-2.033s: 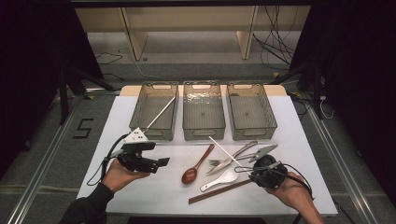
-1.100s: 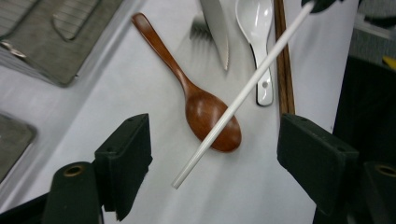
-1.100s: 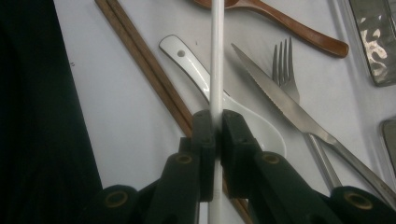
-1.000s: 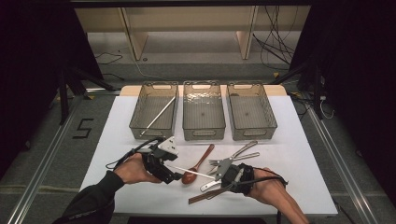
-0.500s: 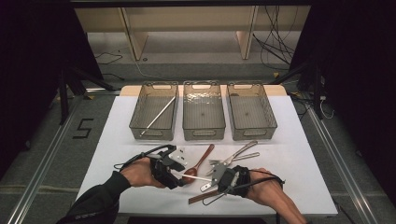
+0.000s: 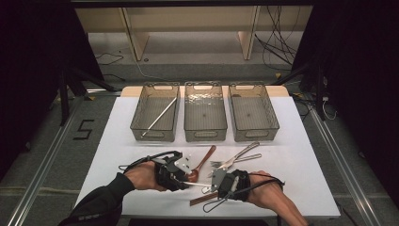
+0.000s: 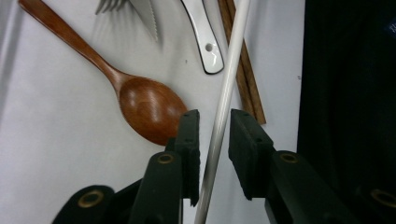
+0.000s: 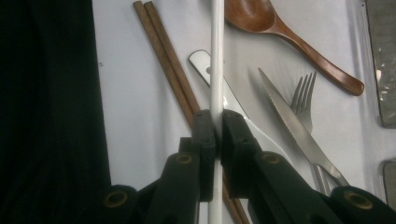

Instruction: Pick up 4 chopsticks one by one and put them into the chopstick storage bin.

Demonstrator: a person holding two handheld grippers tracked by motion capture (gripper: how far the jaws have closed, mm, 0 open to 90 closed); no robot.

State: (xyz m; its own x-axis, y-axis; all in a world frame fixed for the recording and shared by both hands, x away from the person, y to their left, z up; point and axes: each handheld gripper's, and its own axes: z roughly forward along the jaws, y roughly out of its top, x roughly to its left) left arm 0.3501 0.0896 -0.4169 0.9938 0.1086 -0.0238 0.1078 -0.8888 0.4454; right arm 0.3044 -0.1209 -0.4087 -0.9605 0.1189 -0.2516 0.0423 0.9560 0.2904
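Note:
A white chopstick lies level just above the table, held between my two hands. My right gripper is shut on it, pads pressed on both sides of the white chopstick. My left gripper faces it from the left. Its jaws have just been closing around the white chopstick, and a thin gap still shows on each side. In the high view the left gripper and right gripper nearly meet. A matching white chopstick lies in the left bin.
A wooden spoon, a fork and a knife lie behind the hands. Brown chopsticks and a white spoon handle lie under the grippers. The middle bin and right bin stand at the back.
My left hand has come in from the left to the spoon and the white chopstick, and its jaws have narrowed around the stick. The right hand shifted left with the chopstick, then held still.

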